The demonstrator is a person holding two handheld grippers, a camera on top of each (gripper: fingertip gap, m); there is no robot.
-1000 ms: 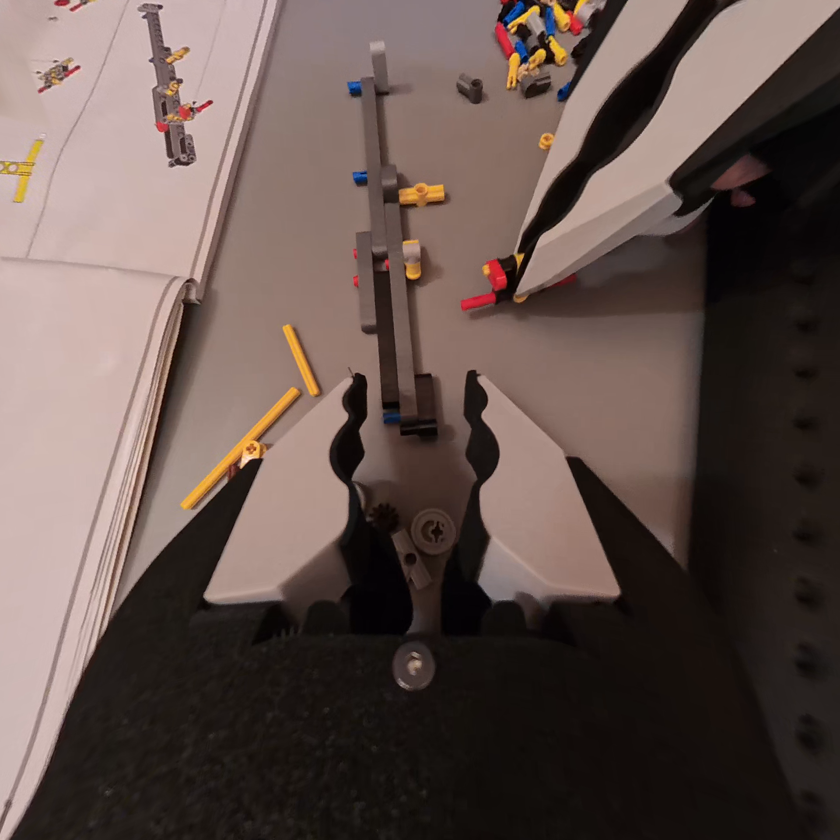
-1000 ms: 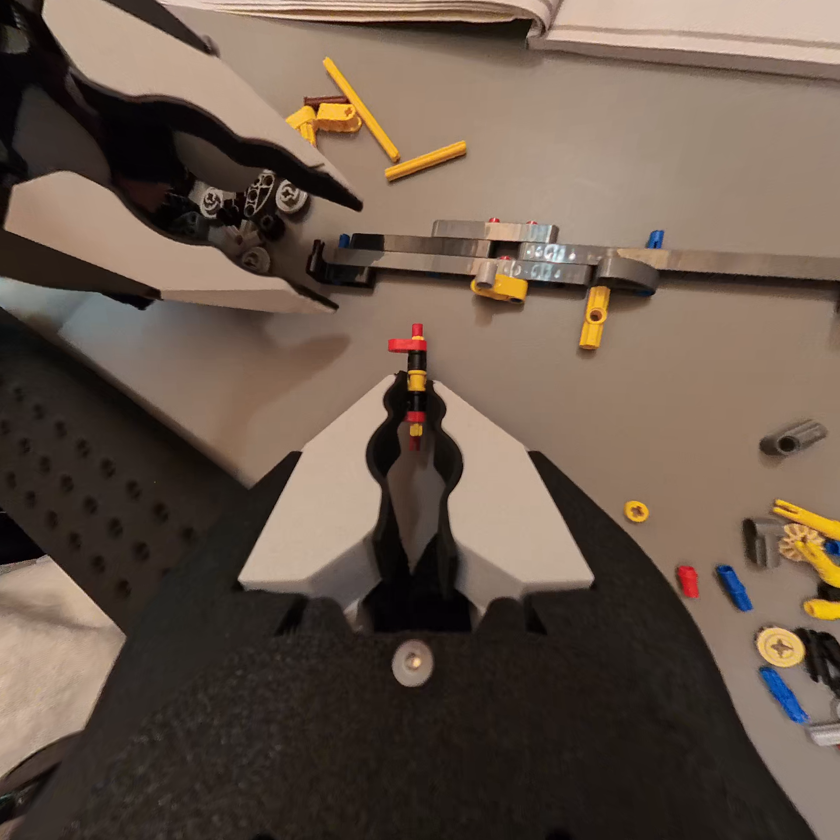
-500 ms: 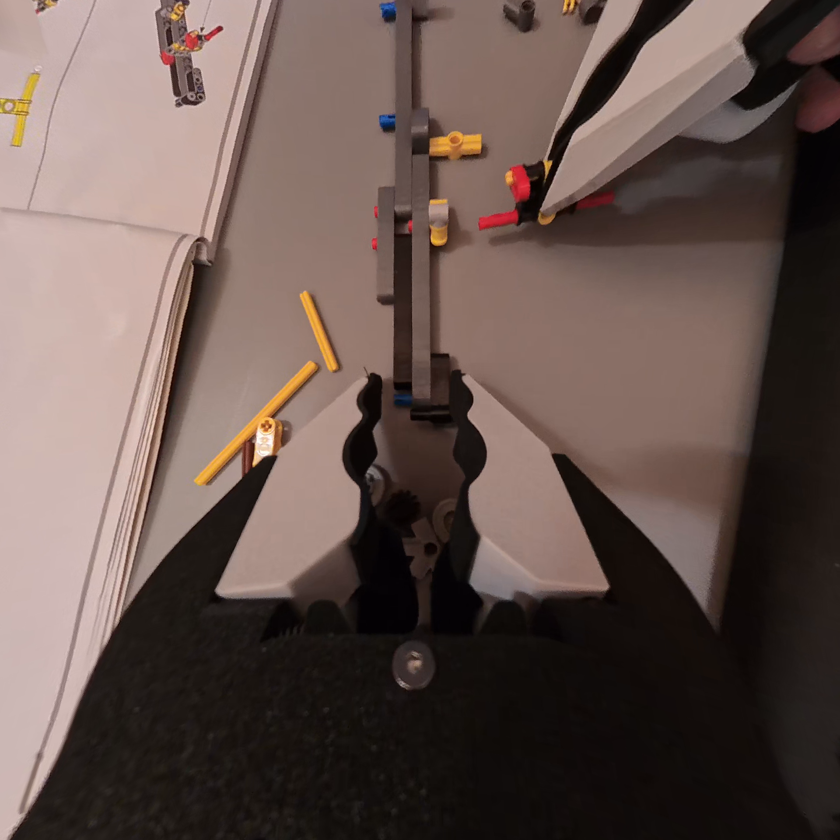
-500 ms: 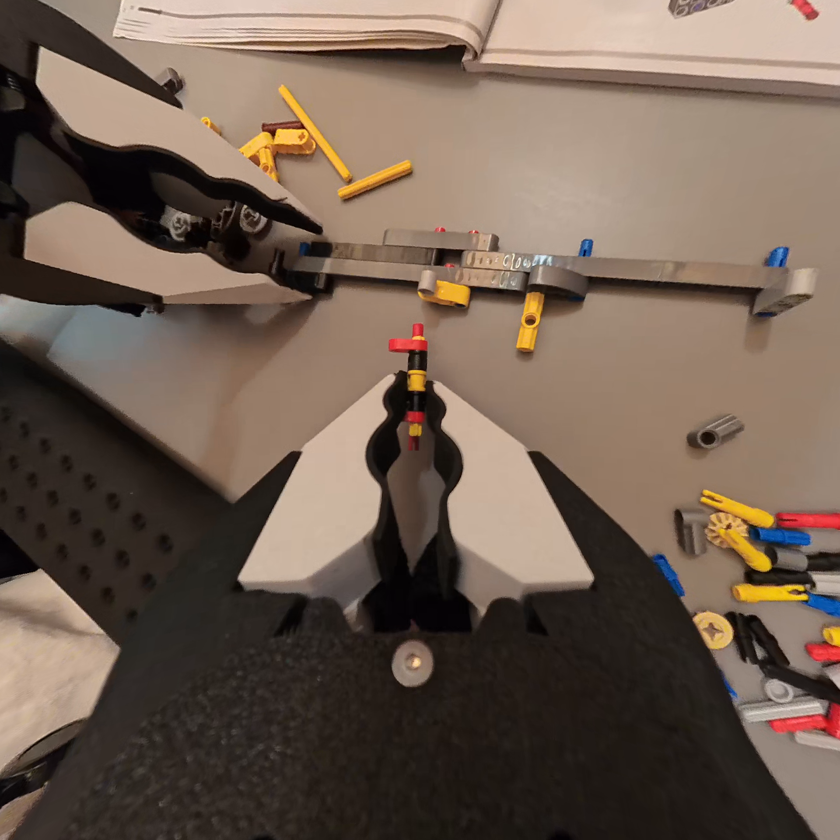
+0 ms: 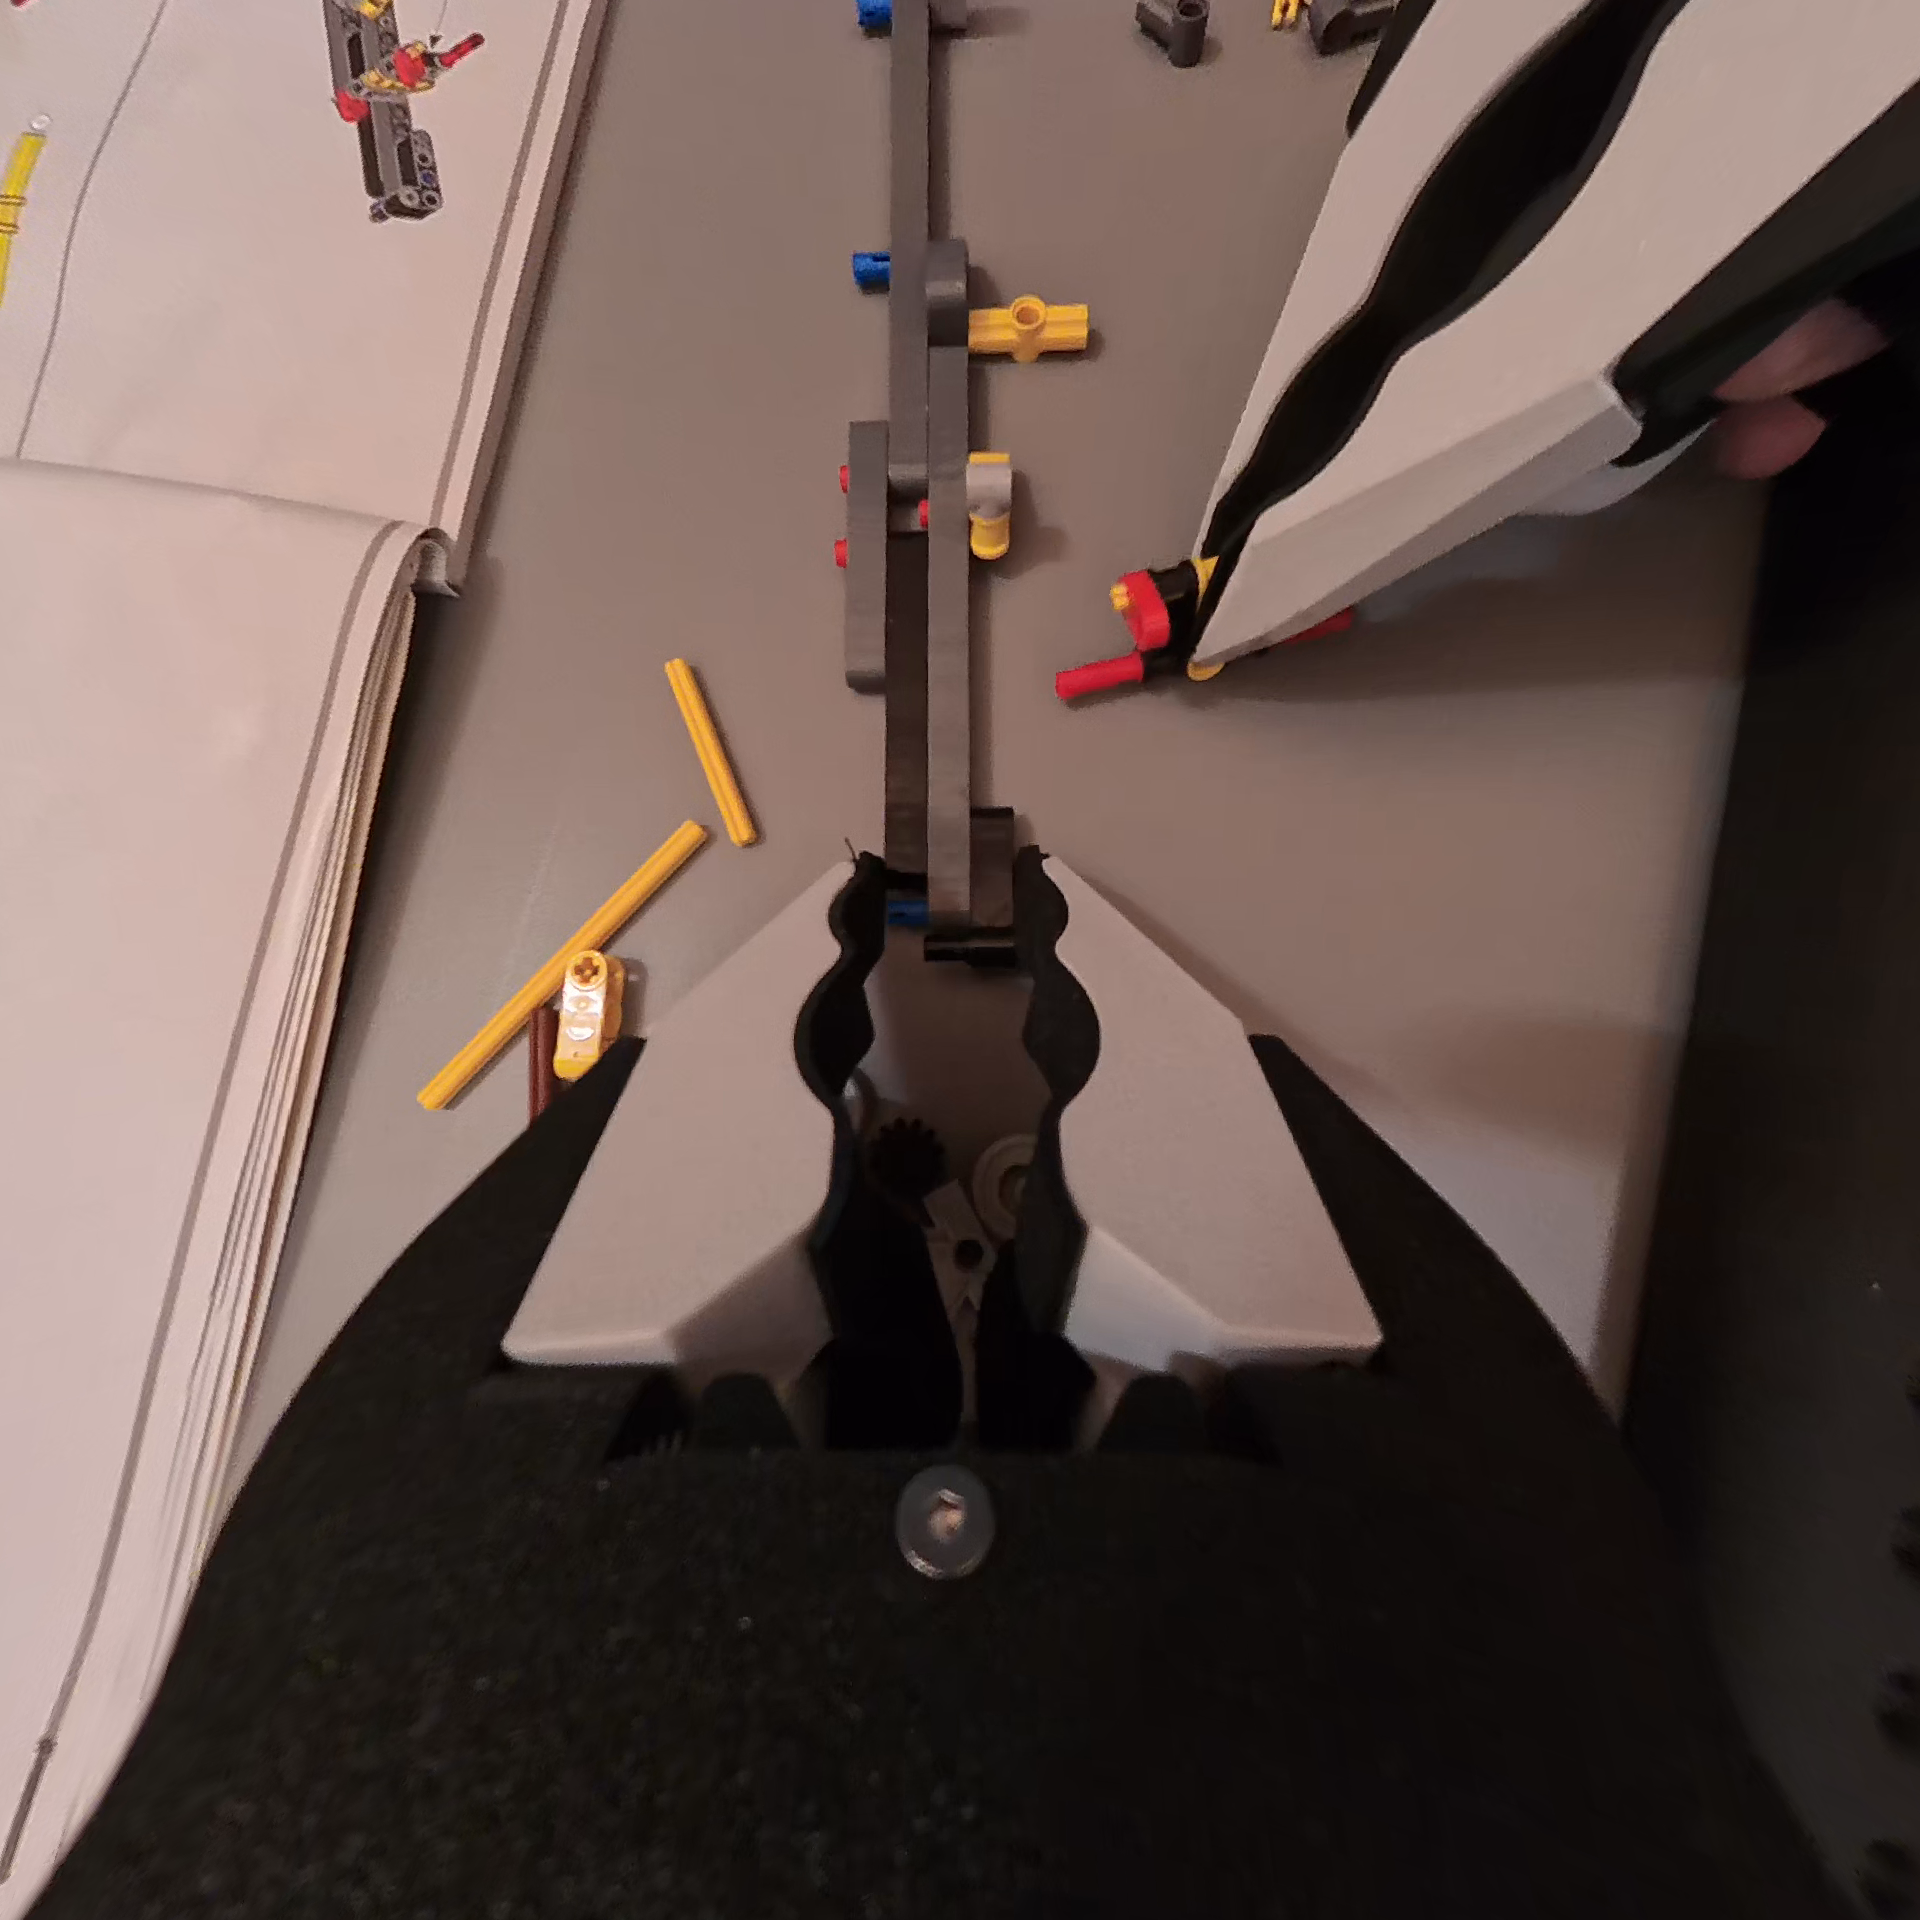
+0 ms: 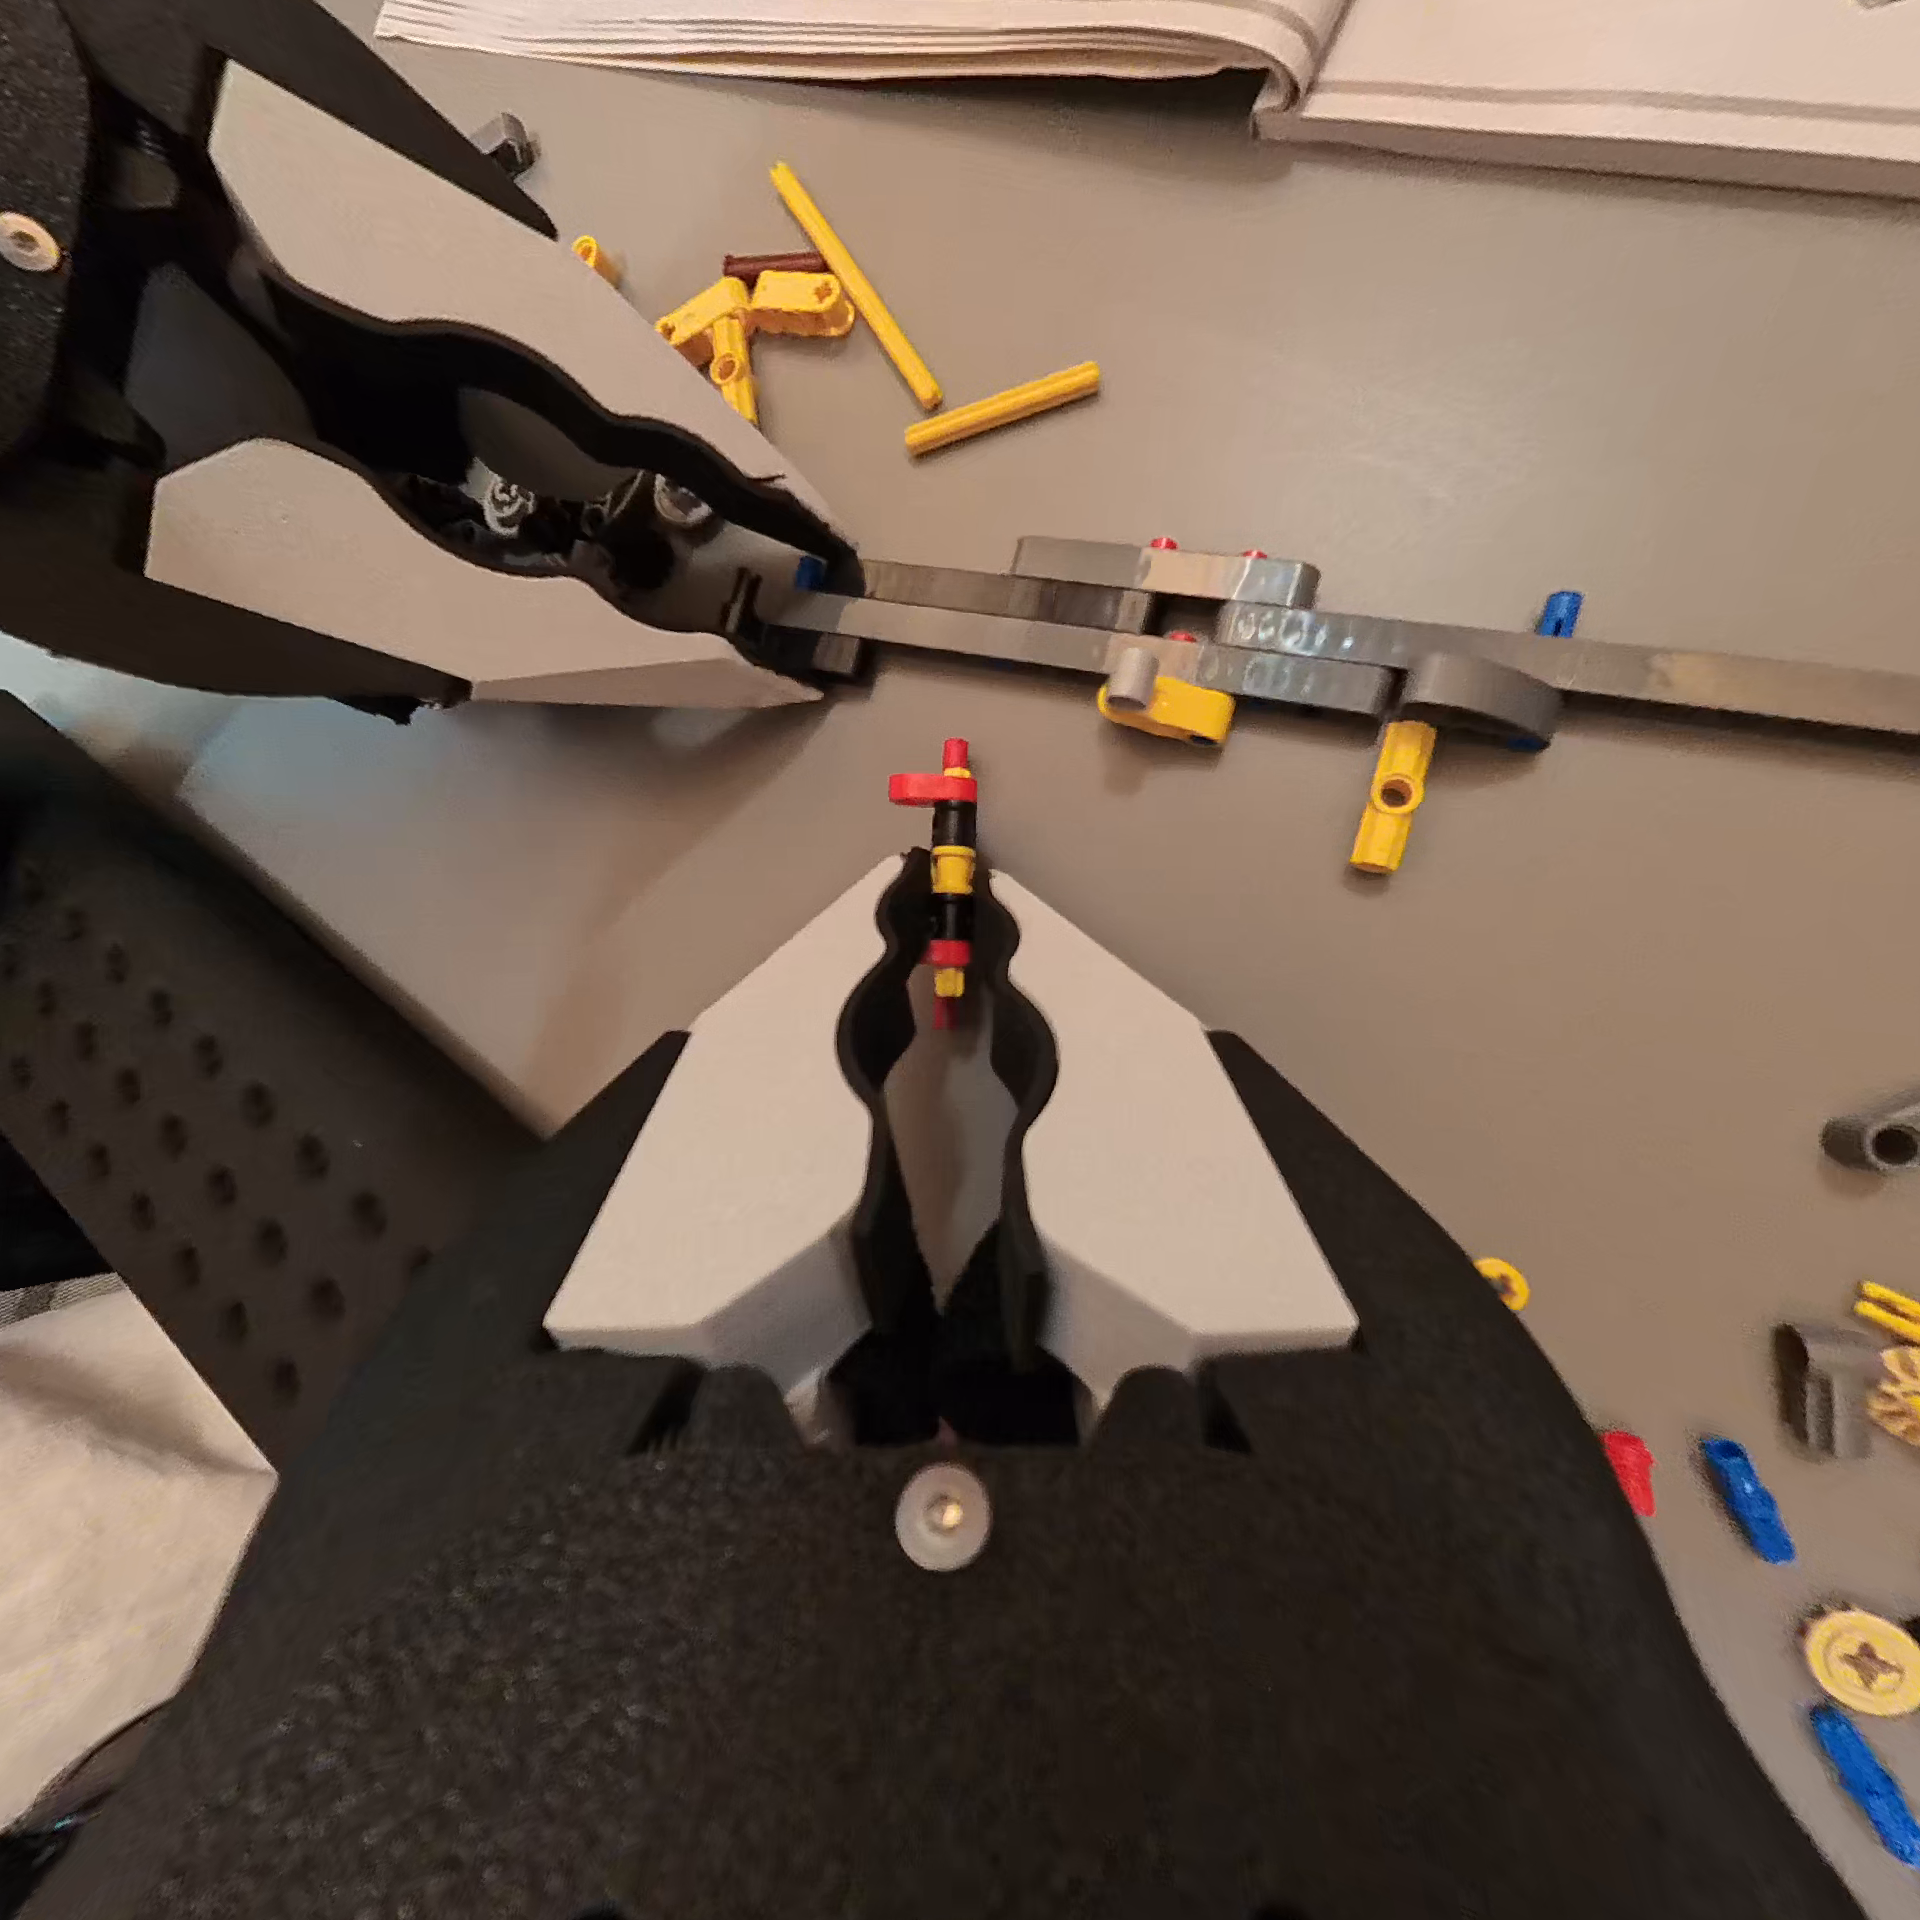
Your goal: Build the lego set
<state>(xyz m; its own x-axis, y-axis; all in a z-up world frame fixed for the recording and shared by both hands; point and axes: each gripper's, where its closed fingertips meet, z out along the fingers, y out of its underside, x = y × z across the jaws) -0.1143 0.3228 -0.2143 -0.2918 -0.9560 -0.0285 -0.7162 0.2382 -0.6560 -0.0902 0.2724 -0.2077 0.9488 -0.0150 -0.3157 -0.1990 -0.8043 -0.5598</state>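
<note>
We see a hobby or lab workbench set up for model building. A plain grey tabletop (image 5: pixel 1351 935) carries an open instruction booklet (image 5: pixel 208 727) with printed assembly diagrams. Loose parts lie scattered on it: yellow axles (image 6: pixel 1003 407), blue pins (image 6: pixel 1745 1496), a yellow gear (image 6: pixel 1865 1660) and a grey connector (image 6: pixel 1881 1138). Beside the tabletop lies a black perforated board (image 6: pixel 187 1122), of the kind found on test benches. Whether the room is a home or a laboratory we cannot tell.
</note>
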